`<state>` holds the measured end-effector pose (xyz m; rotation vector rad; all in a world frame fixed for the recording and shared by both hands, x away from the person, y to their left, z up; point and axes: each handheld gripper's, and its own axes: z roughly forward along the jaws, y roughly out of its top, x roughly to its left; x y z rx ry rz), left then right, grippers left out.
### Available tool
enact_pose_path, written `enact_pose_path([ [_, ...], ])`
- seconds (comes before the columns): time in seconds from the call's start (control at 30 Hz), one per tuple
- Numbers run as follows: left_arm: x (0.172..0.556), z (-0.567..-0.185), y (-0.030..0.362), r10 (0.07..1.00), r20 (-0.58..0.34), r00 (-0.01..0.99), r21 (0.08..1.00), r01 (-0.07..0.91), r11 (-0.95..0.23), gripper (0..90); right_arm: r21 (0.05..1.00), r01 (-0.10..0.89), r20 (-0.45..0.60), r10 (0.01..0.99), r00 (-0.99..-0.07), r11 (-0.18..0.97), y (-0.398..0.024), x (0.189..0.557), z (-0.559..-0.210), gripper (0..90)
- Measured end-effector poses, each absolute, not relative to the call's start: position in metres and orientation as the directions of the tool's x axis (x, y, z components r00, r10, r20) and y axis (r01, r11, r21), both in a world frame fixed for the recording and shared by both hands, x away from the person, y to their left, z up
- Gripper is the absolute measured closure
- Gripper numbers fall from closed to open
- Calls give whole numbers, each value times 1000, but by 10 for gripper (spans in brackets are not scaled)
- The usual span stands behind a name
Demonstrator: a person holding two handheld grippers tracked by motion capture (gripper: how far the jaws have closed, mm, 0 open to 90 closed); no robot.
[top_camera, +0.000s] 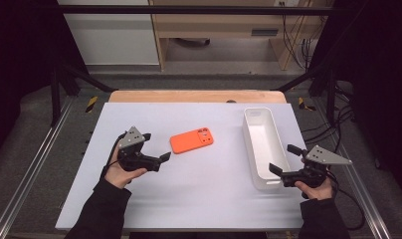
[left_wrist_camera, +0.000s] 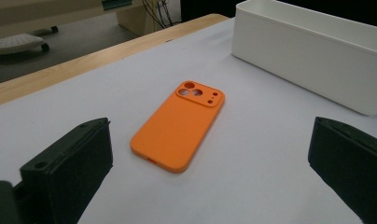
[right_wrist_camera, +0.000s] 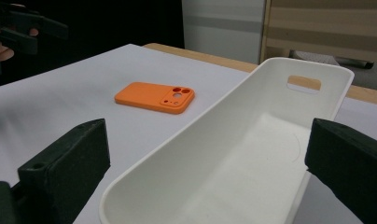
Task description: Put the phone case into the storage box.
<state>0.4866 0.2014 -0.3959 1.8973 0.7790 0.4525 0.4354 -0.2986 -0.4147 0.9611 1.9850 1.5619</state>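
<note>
Orange phone case (left_wrist_camera: pixel 178 126) flat on worktop (top_camera: pixel 189 199), left gripper (top_camera: pixel 156 149) fingers apart, nearby; right gripper (top_camera: pixel 283 162) apart, at white bin (top_camera: pixel 276 132). Risk: thin case skids from pinch.

A white-topped table (top_camera: pixel 189 194) carries an orange phone case (top_camera: pixel 191 140) lying flat and, well apart, a long white bin (top_camera: pixel 263 147).

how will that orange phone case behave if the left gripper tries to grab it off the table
The orange phone case lies flat and thin, so getting jaws under its edges looks awkward. It is probably light and may slide on the smooth table. It won't roll.
</note>
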Motion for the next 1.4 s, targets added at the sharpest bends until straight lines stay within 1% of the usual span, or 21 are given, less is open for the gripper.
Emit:
enact_pose_path([
  [0.37, 503, -397, 182, 679, -41, 733, 896, 327, -300, 0, 959, 253, 78, 741, -667, 126, -298, 436, -415, 5],
  [0.67, 518, -397, 169, 680, -19, 733, 885, 328, -330, 0, 958, 257, 80, 741, -667, 128, -298, 436, -415, 5],
  [1.4, 562, -408, 156, 731, -6, 682, 853, 385, -353, 7, 956, 260, 78, 739, -669, 134, -297, 436, -416, 5],
])
